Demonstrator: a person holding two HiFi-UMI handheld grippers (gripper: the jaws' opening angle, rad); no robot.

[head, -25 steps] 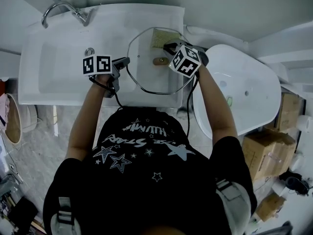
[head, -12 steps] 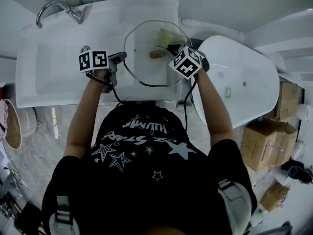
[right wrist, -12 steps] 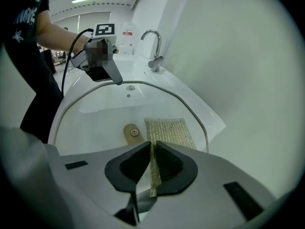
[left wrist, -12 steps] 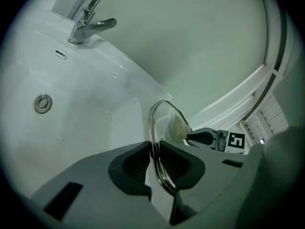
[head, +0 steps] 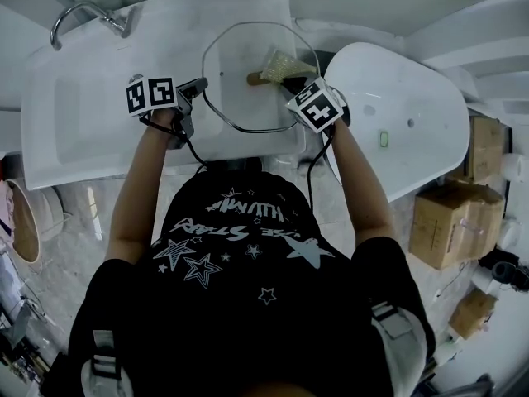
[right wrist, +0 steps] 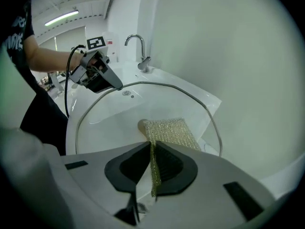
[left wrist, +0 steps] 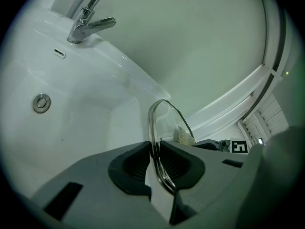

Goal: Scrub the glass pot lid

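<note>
- The white sink takes up the left of the head view. Its basin holds only a round drain, and the faucet stands at its far left corner.
- The left gripper is closed on the glass pot lid. Its jaws stand a narrow way apart, with the lid's metal rim pinched between the pads at the lid's left edge.
- The lid is held above the sink's right end. Its far edge is near the wall and its near edge is inside the sink's front rim.
- A tan knob sits at the lid's middle, and the yellow-green scrub pad lies on the glass just beside it.
- The right gripper has its jaws shut on the pad's near edge.
- A white oval fixture crowds the right gripper's side, and cardboard boxes stand beyond it.
- Only the left gripper view shows the drain and the lid edge-on. Only the right gripper view shows the pad's mesh weave.
</note>
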